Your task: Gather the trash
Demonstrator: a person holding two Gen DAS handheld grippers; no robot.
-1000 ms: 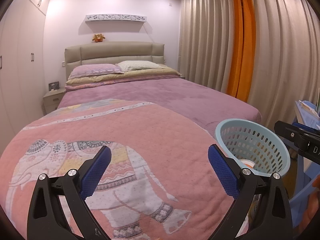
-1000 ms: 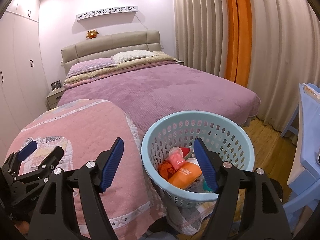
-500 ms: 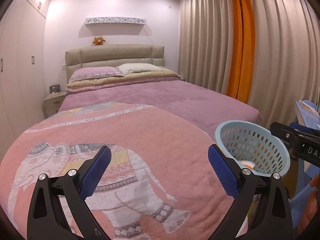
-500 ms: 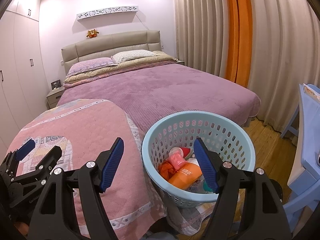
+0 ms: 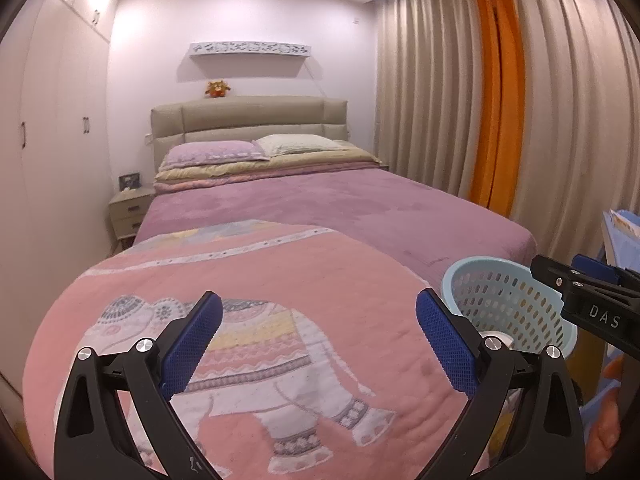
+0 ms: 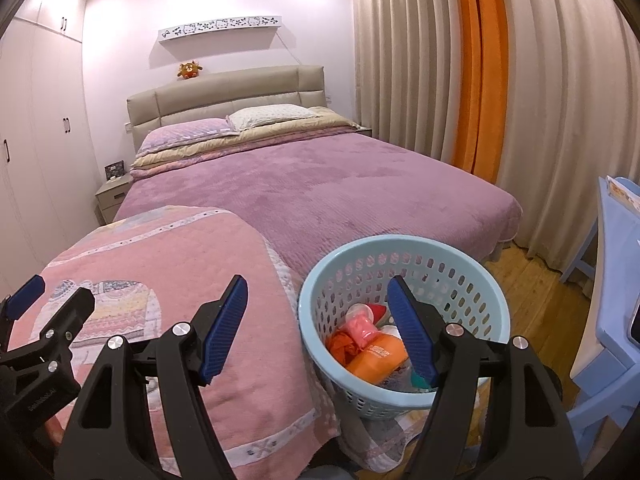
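Observation:
A light blue perforated basket [image 6: 404,246] stands at the foot of the bed, right of the pink blanket. It holds trash: an orange bottle [image 6: 376,356], a pink cup [image 6: 360,326], crumpled orange wrapping [image 6: 340,344] and more. The basket also shows in the left wrist view [image 5: 508,300]. My right gripper [image 6: 318,330] is open and empty, above the basket's left rim. My left gripper [image 5: 318,342] is open and empty over the pink elephant blanket [image 5: 260,320]. The left gripper also shows at the left edge of the right wrist view [image 6: 44,320].
A bed with a purple cover [image 6: 320,184] fills the middle, pillows and headboard behind. Wardrobes [image 6: 36,140] line the left wall, with a nightstand [image 6: 110,196]. Curtains [image 6: 520,80] hang on the right. A blue table and chair [image 6: 612,280] stand at the right on wood floor.
Both grippers have tilted up slightly, so the bed and basket sit lower in view. Both stay open and empty.

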